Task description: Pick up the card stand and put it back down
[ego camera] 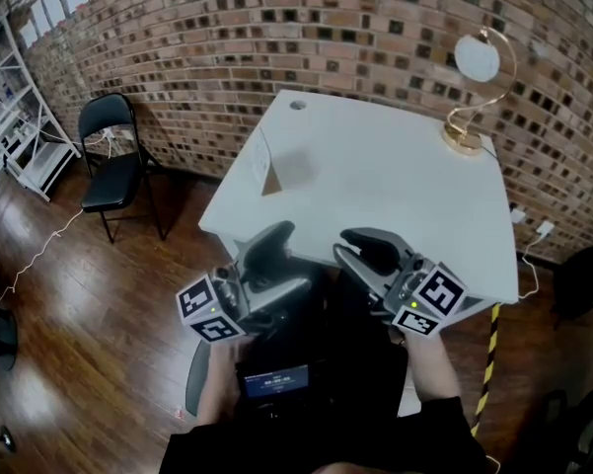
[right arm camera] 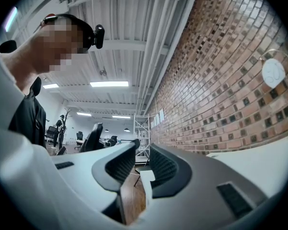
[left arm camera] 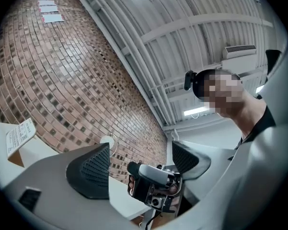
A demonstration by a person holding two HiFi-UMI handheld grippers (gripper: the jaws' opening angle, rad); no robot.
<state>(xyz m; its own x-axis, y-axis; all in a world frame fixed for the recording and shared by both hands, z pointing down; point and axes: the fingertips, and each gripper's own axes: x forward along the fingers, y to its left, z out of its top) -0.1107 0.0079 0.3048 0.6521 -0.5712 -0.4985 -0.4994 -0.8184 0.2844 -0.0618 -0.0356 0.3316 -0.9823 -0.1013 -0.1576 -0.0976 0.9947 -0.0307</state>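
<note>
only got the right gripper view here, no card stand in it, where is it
observer: The card stand stands on the white table, near its left edge in the head view. Nothing is touching it.
operator: is my other hand holding anything
observer: No. The left gripper has its jaws wide apart and nothing gripped between them.
operator: how close are we to the stand
observer: In the head view the left gripper and the right gripper both hover around the table's near edge, short of the stand.
</note>
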